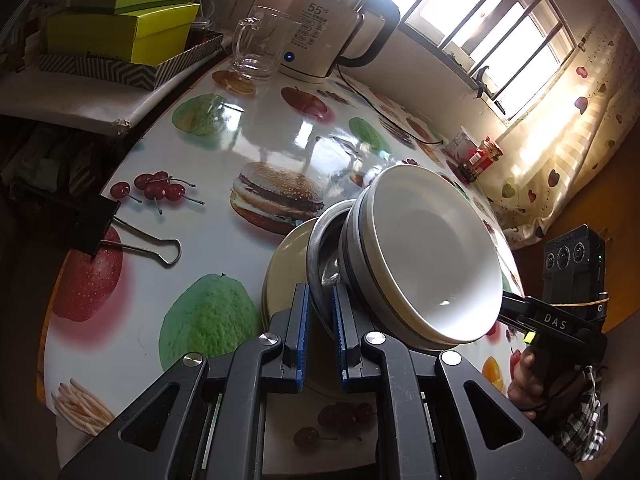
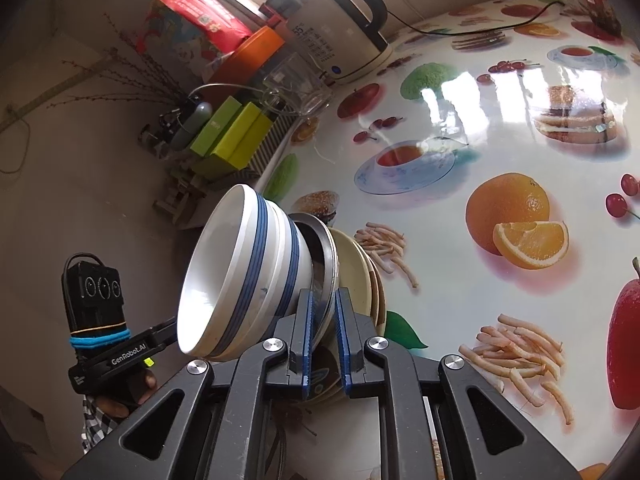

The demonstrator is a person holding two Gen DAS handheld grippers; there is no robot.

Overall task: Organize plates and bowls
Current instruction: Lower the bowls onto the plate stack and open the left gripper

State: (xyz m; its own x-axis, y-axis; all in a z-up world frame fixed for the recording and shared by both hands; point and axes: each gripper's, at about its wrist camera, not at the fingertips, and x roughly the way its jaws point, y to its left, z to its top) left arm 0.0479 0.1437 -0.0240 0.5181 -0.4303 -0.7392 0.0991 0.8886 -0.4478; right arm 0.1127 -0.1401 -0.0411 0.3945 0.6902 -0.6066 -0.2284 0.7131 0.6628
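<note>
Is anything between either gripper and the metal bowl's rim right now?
Nothing visible. The left gripper and the right gripper each have the metal bowl rim directly between their pads. The white bowls sit nested inside it, clear of both grips.

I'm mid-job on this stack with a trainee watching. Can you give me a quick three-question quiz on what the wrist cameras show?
1. True or false: the glass mug stands upright beside the kettle.
2. What sits between the jaws of the left gripper? A. the rim of a white bowl. B. the rim of the metal dish. C. the binder clip.
3. Name what lies directly beneath the metal dish.

Key: 1. True. 2. B. 3. The beige plates.
</note>
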